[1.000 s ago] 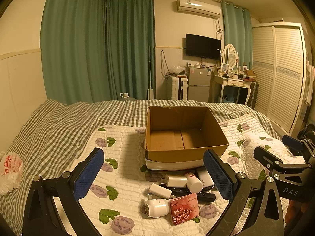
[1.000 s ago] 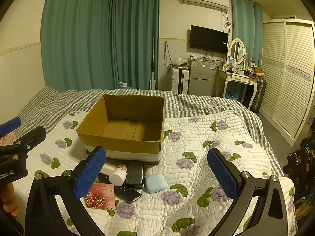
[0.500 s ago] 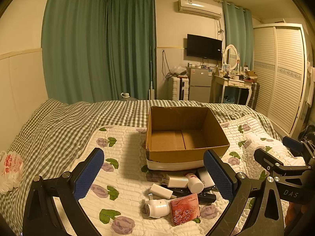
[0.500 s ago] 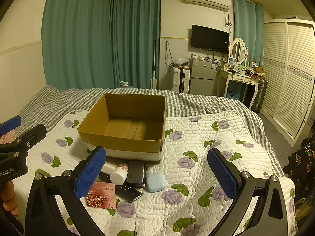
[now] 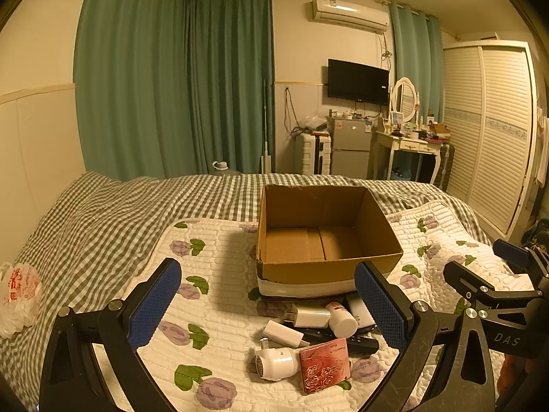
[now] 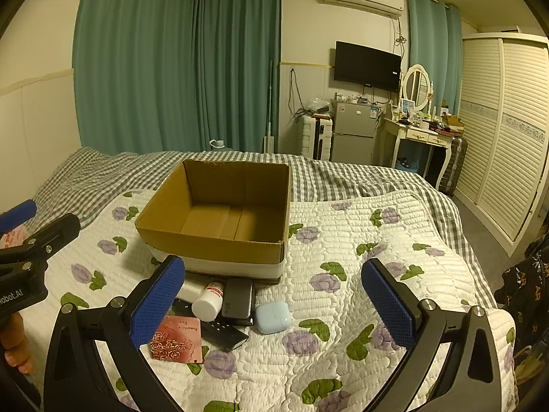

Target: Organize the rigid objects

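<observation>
An open, empty cardboard box [image 5: 322, 237] [image 6: 219, 213] stands on the quilted bed. In front of it lies a pile: a white mini hair dryer [image 5: 276, 364], a red rose-patterned case [image 5: 324, 364] [image 6: 175, 338], a white charger [image 5: 283, 333], a white bottle [image 5: 341, 319] [image 6: 207, 302], a black remote [image 6: 223, 334], a grey power bank [image 6: 237, 298] and a pale blue earbud case [image 6: 272, 316]. My left gripper [image 5: 267, 305] is open and empty above the pile. My right gripper [image 6: 271, 304] is open and empty, also over the pile.
A floral quilt [image 6: 360, 240] covers a checked bedspread [image 5: 103, 213]. A white plastic bag [image 5: 19, 295] lies at the bed's left edge. A fridge, dressing table and louvred wardrobe [image 6: 507, 130] stand beyond the bed.
Both grippers have drifted very slightly; the view is almost the same. Nothing was taken hold of or moved.
</observation>
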Demonstrator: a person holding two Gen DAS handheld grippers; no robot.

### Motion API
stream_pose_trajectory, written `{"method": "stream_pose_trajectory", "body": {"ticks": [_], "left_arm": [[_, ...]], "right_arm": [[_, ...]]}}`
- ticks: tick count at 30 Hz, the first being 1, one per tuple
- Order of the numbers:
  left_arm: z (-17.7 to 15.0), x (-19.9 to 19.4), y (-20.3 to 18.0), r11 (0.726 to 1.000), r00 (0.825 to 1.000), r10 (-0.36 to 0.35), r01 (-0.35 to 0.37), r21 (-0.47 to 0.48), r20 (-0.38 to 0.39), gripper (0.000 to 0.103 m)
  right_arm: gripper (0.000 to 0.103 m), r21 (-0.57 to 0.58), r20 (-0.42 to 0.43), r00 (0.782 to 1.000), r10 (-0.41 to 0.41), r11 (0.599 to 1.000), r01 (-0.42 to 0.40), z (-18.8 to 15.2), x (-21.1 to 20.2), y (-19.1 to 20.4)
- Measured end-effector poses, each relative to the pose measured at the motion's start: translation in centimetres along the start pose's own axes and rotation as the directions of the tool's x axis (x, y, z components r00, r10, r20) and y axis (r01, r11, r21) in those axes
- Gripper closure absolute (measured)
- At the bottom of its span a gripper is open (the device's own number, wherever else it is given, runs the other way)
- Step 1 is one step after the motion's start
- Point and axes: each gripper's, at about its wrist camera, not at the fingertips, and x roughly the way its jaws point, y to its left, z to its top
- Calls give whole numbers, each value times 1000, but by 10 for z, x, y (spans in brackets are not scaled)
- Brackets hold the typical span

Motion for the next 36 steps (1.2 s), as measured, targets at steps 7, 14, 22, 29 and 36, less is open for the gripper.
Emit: {"method": "stream_pose_trajectory", "body": {"ticks": [7, 14, 22, 29, 36], "left_arm": [[0, 1, -1, 1000, 1000, 5, -5, -1, -2, 0], [-1, 3, -2, 1000, 1000, 9, -9, -3, -3, 0], [-1, 3, -1, 1000, 1000, 10, -10, -2, -3, 0], [2, -4, -7, 1000, 1000, 17, -17, 13, 13, 0], [7, -20, -14, 998, 999, 42, -43, 48, 28, 0]], "right_arm": [[0, -2, 5, 1000, 1, 1000, -1, -4, 0, -1], [0, -8, -6, 1000, 7, 1000, -7, -3, 0, 0], [0, -8, -12, 1000, 10, 1000, -10, -2, 1, -1], [0, -14, -5, 1000, 24, 1000, -24, 1, -5, -5], [0, -6, 16, 999, 42, 999, -42, 8, -17, -11]]}}
